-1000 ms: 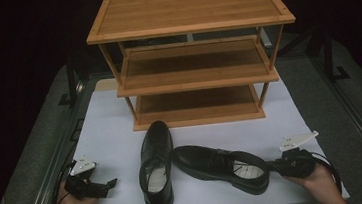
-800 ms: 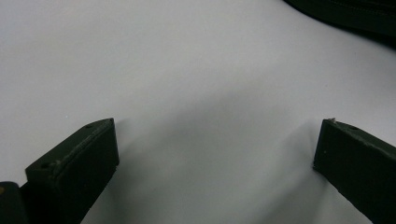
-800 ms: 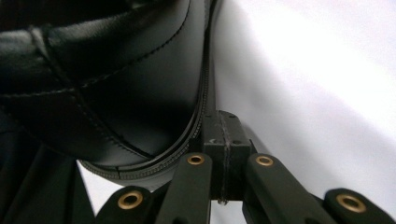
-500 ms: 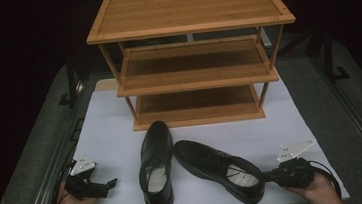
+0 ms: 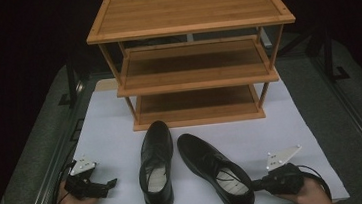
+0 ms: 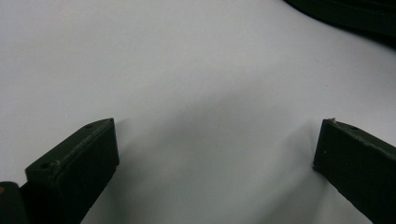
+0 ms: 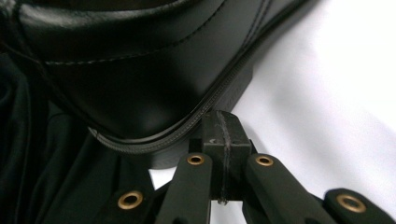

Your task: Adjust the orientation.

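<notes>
Your right gripper point(image 5: 258, 185), jaws closed, is nudging the right shoe's point(image 5: 215, 176) heel; your left gripper point(image 5: 110, 183) is resting open.

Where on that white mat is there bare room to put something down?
Bare mat lies right of the right shoe, and left of the left shoe up to the rack. It is crowded between the shoes and by the right gripper.

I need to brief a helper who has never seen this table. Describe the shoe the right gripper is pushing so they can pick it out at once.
Find the three-tier wooden shoe rack at the back of the white mat. Two black dress shoes lie in front of it. The one meant is the right-hand shoe: it lies slanted, toe towards the rack, with the shut right gripper against its heel, while the left-hand shoe points straight at the rack.
</notes>
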The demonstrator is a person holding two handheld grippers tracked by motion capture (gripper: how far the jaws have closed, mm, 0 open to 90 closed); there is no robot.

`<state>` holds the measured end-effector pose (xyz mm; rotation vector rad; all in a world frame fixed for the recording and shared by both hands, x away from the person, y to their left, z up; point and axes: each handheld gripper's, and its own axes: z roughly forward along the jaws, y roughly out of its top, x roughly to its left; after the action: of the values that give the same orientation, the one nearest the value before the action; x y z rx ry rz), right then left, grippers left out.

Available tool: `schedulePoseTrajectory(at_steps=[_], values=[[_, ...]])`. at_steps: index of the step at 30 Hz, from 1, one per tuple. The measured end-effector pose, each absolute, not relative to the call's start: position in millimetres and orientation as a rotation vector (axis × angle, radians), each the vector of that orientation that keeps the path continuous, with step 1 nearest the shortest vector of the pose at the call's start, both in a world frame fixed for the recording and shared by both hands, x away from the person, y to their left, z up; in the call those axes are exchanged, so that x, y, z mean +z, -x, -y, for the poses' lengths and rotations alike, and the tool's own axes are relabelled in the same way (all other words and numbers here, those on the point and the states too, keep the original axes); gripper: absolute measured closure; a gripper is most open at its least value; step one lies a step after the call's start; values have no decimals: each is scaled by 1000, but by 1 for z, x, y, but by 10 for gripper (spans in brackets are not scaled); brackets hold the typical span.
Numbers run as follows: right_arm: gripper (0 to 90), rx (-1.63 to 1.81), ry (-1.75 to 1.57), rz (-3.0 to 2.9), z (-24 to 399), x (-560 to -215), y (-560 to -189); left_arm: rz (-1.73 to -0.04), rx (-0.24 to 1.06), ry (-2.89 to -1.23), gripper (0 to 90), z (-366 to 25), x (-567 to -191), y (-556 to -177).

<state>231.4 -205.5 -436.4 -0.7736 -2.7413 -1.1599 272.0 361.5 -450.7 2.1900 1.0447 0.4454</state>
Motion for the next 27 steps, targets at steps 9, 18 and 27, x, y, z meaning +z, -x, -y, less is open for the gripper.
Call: schedulePoseTrajectory(at_steps=[9,18,27], values=[[898,-1140,666,2751,179,-437,-230,-1045,445,-2191,0,-361,-451,-272],[898,-1143,614,2746,160,-438,-231,-1045,445,-2191,0,-361,-451,-272],[897,-1153,568,2745,145,-439,-230,-1044,445,-2191,0,-361,-451,-272]])
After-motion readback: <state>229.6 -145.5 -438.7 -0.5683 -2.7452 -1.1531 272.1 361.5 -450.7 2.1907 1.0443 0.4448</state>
